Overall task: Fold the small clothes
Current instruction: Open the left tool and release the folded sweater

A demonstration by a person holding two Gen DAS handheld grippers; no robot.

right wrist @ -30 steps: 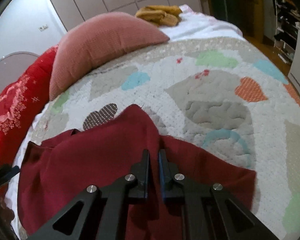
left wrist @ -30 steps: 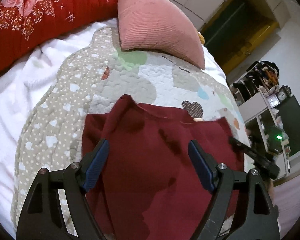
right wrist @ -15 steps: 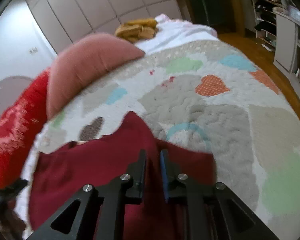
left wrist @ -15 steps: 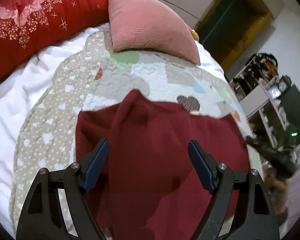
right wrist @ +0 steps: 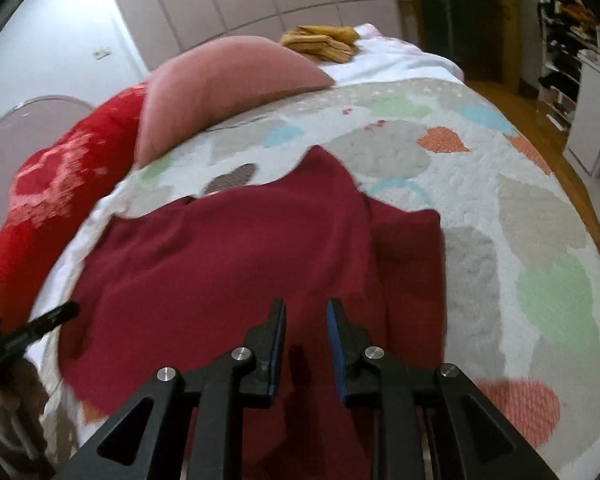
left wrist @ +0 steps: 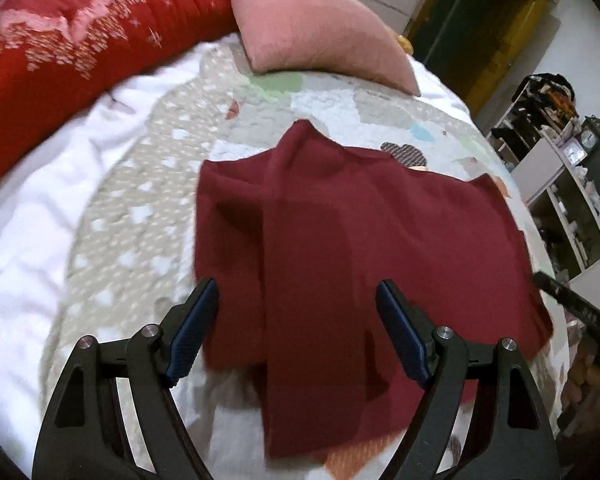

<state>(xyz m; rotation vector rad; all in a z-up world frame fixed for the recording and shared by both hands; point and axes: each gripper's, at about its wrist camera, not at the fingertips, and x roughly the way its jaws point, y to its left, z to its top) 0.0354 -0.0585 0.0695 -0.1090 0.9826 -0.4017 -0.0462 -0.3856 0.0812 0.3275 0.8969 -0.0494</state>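
A dark red garment (left wrist: 340,240) lies spread on the patchwork quilt (left wrist: 148,184), with a fold ridge running up its middle to a raised point at the far edge. My left gripper (left wrist: 296,332) is open wide and empty, raised above the garment's near edge. In the right wrist view the same garment (right wrist: 228,264) lies below my right gripper (right wrist: 306,344). Its jaws stand a little apart, with nothing between the pads. The left gripper's tip shows at that view's left edge (right wrist: 32,328).
A pink cushion (left wrist: 316,28) and a red floral duvet (left wrist: 60,60) lie at the bed's head. Folded yellow cloth (right wrist: 324,42) sits behind the cushion. White shelves (left wrist: 560,184) stand beyond the bed's right side, over a wooden floor (right wrist: 540,128).
My right gripper, shut on the garment's fold earlier, has parted its jaws and let go. Both grippers have pulled back and up. The garment now lies flatter on the quilt.
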